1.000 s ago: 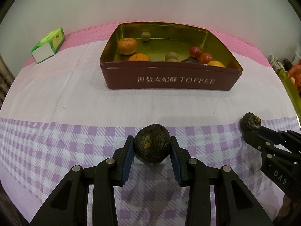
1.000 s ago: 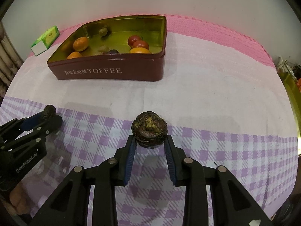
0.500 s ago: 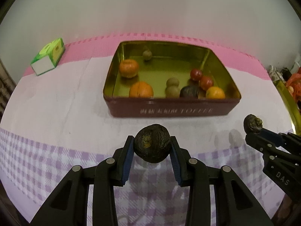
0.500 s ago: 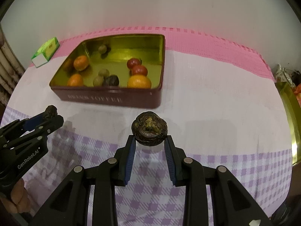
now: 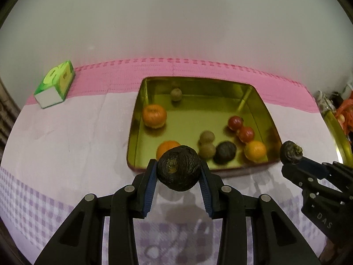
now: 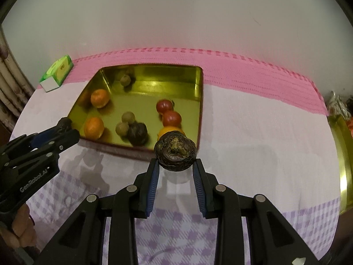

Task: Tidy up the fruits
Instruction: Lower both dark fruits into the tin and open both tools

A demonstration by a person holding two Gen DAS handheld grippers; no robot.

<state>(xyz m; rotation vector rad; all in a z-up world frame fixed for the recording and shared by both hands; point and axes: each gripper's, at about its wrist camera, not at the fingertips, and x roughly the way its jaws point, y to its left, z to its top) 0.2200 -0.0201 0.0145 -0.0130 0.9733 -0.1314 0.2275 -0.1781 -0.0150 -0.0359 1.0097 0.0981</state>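
My left gripper [image 5: 178, 174] is shut on a dark wrinkled fruit [image 5: 178, 167], held above the cloth just before the near wall of the gold-lined tin [image 5: 260, 101]. My right gripper [image 6: 175, 165] is shut on a second dark wrinkled fruit [image 6: 175, 150], also near that wall. Each gripper appears at the edge of the other's view, the right gripper [image 5: 293, 161] and the left gripper [image 6: 66, 128]. In the tin lie oranges [image 5: 154, 116], red fruits [image 5: 235, 122], small brown-green fruits [image 5: 176, 94] and another dark fruit [image 5: 225, 152].
A green and white carton [image 5: 56, 84] lies at the far left on the pink cloth. A gold tray rim [image 6: 344, 154] runs along the right edge of the table. A white wall rises behind. A person's fingers [image 6: 19, 231] hold the left gripper's handle.
Both grippers have risen and moved toward the tin with their fruits held. The tin now appears from higher up, its inside open to view.
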